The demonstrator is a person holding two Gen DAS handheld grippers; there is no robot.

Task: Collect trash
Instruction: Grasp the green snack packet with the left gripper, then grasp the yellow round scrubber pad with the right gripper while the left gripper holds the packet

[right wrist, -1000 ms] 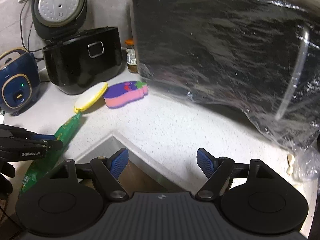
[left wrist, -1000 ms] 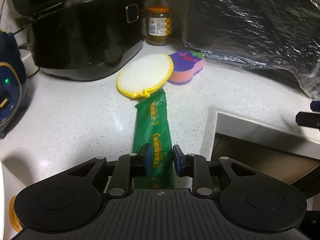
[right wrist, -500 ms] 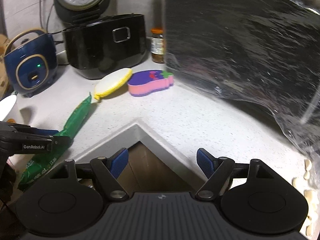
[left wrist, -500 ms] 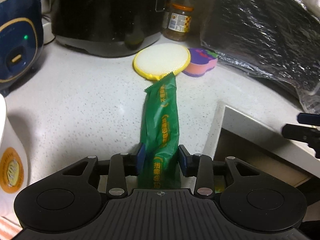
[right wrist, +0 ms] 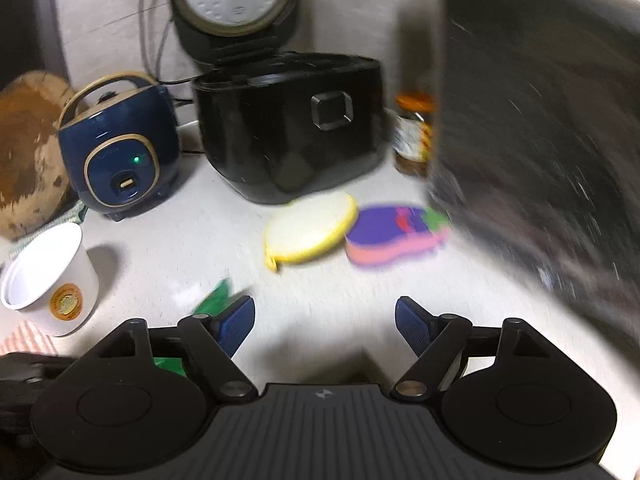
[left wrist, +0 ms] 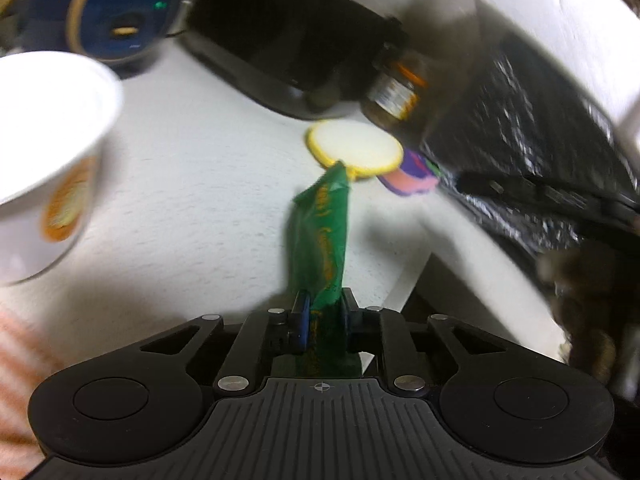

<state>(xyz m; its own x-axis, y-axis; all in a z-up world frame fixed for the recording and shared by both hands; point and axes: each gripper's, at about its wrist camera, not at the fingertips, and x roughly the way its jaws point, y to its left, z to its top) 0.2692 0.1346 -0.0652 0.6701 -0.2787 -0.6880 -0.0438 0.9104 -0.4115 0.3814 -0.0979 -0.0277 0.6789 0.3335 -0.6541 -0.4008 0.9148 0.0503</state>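
The step in hand looks like the pick-up of one piece of trash: the left gripper (left wrist: 324, 312) is closing its jaws on the near end of the long green plastic snack wrapper (left wrist: 320, 236), whose crumpled body stands between the blue pads and reaches out over the white speckled stone countertop (left wrist: 192, 184) toward the round yellow-rimmed scrubbing pad (left wrist: 354, 152). The right gripper (right wrist: 325, 320) hovers spread wide with nothing between its fingers, above the inner corner of the countertop's cut-out edge. Next, I judge, the wrapper must be lifted clear and carried to the crinkled black plastic bag (right wrist: 540, 140) at the countertop's right side, which the free gripper may need to hold open. Along the back edge stand a black open-lidded rice cooker (right wrist: 288, 124), a small navy cooker (right wrist: 120, 152) and an orange-capped glass jar (right wrist: 412, 136); a white paper cup (right wrist: 52, 280) sits near the left edge.
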